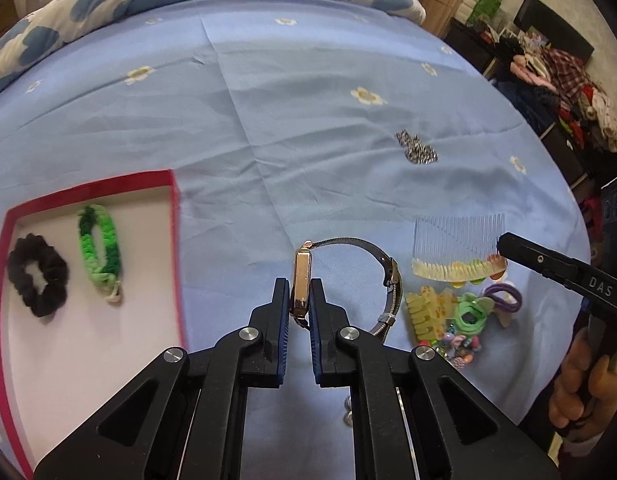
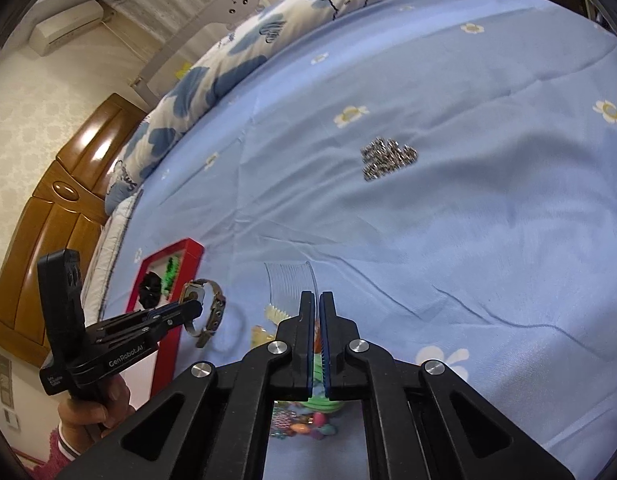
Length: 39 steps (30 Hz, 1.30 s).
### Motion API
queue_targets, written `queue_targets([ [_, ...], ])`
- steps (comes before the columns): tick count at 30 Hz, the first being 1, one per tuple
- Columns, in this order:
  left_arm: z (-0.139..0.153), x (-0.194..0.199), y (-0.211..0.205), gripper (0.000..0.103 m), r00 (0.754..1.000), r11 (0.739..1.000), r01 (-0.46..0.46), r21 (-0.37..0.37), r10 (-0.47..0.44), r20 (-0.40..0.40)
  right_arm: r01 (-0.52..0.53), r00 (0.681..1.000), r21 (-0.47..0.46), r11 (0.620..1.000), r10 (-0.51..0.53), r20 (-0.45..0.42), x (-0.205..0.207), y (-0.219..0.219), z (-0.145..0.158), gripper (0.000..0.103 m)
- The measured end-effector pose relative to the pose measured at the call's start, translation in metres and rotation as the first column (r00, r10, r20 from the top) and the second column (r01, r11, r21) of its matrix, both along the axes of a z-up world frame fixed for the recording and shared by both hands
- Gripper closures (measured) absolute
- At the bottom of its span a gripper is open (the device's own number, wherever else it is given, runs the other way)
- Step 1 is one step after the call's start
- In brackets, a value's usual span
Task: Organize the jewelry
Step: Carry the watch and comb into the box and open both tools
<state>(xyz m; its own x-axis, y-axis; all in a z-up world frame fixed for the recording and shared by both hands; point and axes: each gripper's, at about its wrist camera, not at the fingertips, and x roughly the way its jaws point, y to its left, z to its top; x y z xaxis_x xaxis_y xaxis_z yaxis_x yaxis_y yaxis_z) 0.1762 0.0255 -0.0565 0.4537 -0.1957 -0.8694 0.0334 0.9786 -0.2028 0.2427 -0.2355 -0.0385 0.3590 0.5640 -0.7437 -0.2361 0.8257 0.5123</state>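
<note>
The left black two-finger gripper [image 1: 299, 298] points steeply down, its blue-padded jaws clamped on the gold case of a metal-strapped wristwatch [image 1: 301, 280]. The right black gripper [image 2: 317, 314] also slants down, jaws pressed together on the edge of a clear plastic hair comb [image 2: 292, 284]. A hand [image 2: 94, 408] grips the left handle; fingers [image 1: 584, 384] wrap the right.

You're over a bed [image 1: 308, 100] with a pale blue flowered sheet and a blue-patterned quilt [image 2: 196, 92] bunched at its far edge. Beside it stand wooden cabinets [image 2: 64, 208], an air conditioner [image 2: 64, 28] on the cream wall, and heaped clothes [image 1: 568, 92] on dark furniture.
</note>
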Motion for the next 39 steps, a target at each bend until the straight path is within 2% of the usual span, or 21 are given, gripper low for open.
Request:
queue_targets([
  [9,0.020,-0.025,0.029,0.095,0.997,0.997,-0.070,-0.018,0.071,0.043,-0.031,0.999,0.036,0.999,0.030,0.038,-0.006,0.024,0.021,0.101],
  [21,0.024,-0.064,0.096,0.095,0.974,0.975,-0.219,-0.019,0.220,0.054,-0.152,0.987,0.074,0.986,0.148,0.057,-0.022,0.094,0.032,0.101],
  [29,0.019,-0.084,0.146,0.095,0.947,0.948,-0.317,-0.014,0.317,0.047,-0.240,0.970,0.100,0.966,0.235,0.056,-0.032,0.158,0.028,0.101],
  [39,0.005,-0.082,0.189,0.095,0.922,0.922,-0.387,0.012,0.386,0.030,-0.300,0.954,0.098,0.949,0.298,0.038,-0.036,0.221,0.008,0.101],
])
